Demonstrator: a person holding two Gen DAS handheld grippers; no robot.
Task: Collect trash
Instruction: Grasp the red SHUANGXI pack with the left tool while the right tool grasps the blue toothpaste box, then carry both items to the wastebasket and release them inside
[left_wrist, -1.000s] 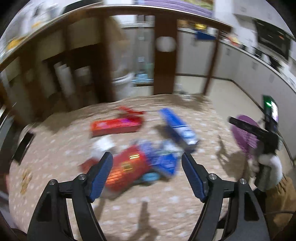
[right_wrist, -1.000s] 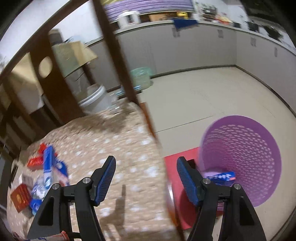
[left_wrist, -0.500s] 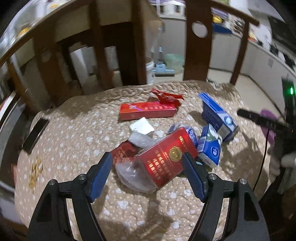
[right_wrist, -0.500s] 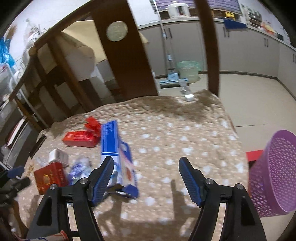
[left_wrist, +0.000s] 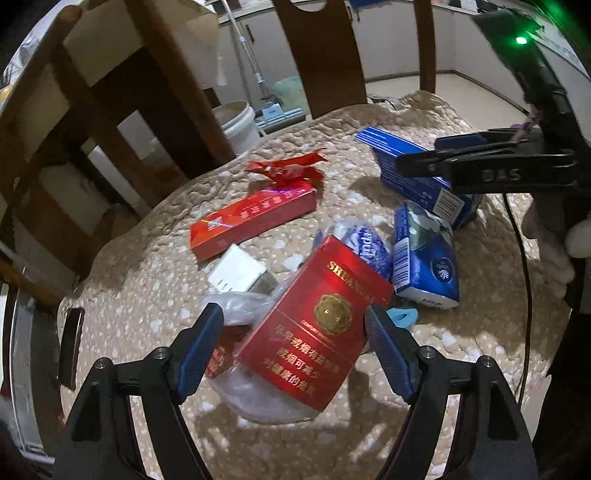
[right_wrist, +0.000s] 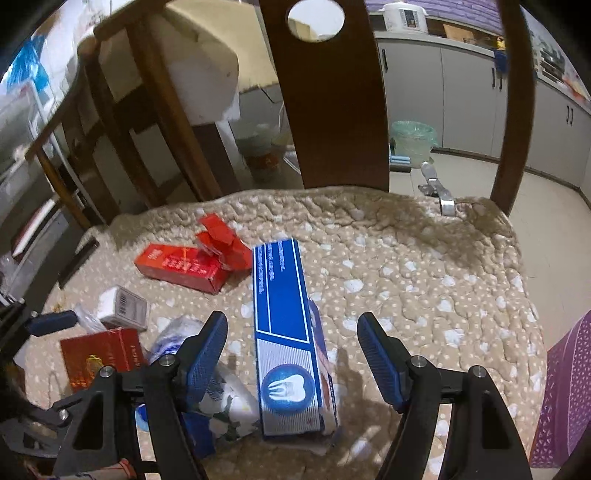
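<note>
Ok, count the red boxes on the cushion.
2: a red cigarette pack between the left gripper fingers, and a long red box farther back, near the chair. More may hide underneath.

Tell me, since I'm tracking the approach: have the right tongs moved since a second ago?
Yes. The right tongs swung left from the purple basket and now straddle the blue toothpaste box on the cushion, open.

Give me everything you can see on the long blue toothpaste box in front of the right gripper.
The toothpaste box is a long cardboard carton, blue on top with white text and a silver near end bearing a round blue tooth logo. It lies flat on the dotted beige quilt, lengthwise away from the camera, between the open fingers of the right gripper, which do not touch it. Its near end looks slightly crushed, beside a crumpled blue-and-white pack.
</note>
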